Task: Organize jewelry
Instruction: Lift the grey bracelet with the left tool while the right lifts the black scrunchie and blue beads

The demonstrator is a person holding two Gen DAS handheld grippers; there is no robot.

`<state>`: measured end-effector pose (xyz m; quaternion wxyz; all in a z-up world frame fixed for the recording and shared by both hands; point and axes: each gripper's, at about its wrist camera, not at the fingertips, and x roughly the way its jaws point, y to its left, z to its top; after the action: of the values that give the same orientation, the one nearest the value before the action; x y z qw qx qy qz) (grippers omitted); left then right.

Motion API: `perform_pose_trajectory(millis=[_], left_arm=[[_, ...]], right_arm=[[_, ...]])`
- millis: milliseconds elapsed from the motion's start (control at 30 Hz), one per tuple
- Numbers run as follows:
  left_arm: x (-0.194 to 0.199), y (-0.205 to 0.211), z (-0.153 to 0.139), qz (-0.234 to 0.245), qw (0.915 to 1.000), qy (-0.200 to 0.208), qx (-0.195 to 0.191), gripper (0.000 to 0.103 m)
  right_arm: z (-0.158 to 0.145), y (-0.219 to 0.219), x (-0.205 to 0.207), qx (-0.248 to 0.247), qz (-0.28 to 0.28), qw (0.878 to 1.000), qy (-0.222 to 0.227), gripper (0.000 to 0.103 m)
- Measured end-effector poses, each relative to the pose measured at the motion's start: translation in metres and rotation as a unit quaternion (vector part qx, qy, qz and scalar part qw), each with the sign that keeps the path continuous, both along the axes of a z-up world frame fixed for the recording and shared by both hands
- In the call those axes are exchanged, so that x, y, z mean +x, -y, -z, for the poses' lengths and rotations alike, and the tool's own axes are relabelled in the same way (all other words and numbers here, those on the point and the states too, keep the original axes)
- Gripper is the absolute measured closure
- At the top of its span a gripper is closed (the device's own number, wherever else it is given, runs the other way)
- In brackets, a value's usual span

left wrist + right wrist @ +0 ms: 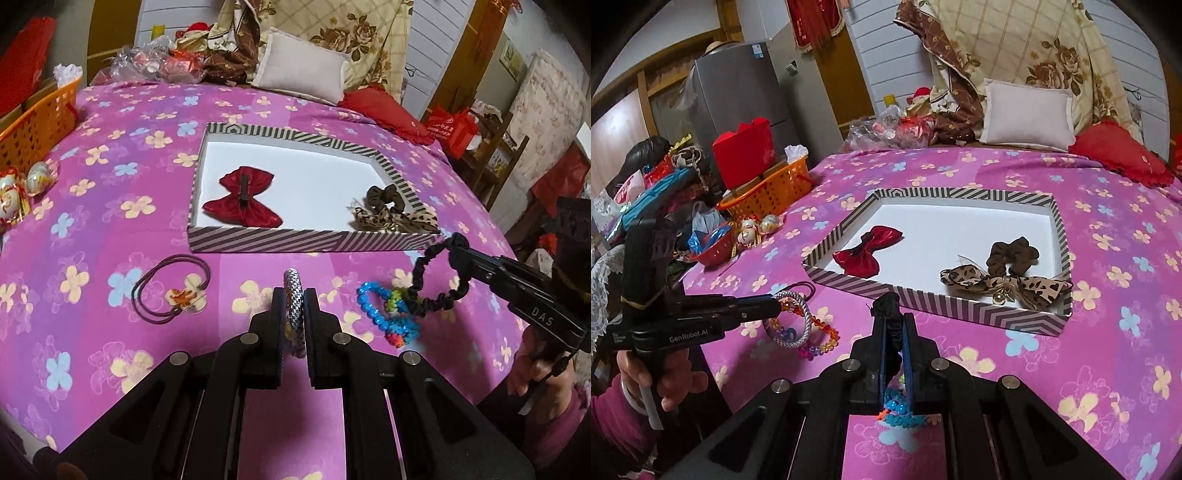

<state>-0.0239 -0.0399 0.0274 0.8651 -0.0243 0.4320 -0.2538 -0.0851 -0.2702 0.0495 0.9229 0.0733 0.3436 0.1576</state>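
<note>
A striped tray (314, 242) (960, 302) on the pink floral bedspread holds a red bow (242, 199) (868, 253), a brown scrunchie (384, 197) (1012, 256) and a leopard bow (395, 219) (1008, 284). My left gripper (293, 295) (775, 304) is shut on a silver braided bracelet (294, 314) (792, 319), held above the bedspread. My right gripper (894, 317) (456, 245) is shut on a black elastic hair tie (436, 280) (892, 314), lifted just before the tray's near edge. A blue beaded bracelet (388, 314) (897, 410) lies under it.
A purple hair tie with a floral charm (173, 291) lies left of my left gripper. Orange and pink beads (820, 339) lie under the silver bracelet. An orange basket (33, 125) (772, 192), a white pillow (303, 68) and a red cushion (1123, 158) border the bed.
</note>
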Motion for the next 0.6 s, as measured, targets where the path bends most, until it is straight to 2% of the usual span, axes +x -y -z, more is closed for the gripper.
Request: perform_pose_trajectory(millis=[367,600], left_arm=[[0.006,-0.024,0.022,-0.030,0.9985,-0.046,-0.005,0.095],[0.004,-0.028,0.016,-0.034,0.9986,-0.039,-0.010,0.095]], right_arm=[[0.006,-0.004,-0.003,0.003,-0.006,1.000,-0.007,0.096],[0.007,-0.005,-0.001,0.005,-0.007,1.000,-0.009,0.096]])
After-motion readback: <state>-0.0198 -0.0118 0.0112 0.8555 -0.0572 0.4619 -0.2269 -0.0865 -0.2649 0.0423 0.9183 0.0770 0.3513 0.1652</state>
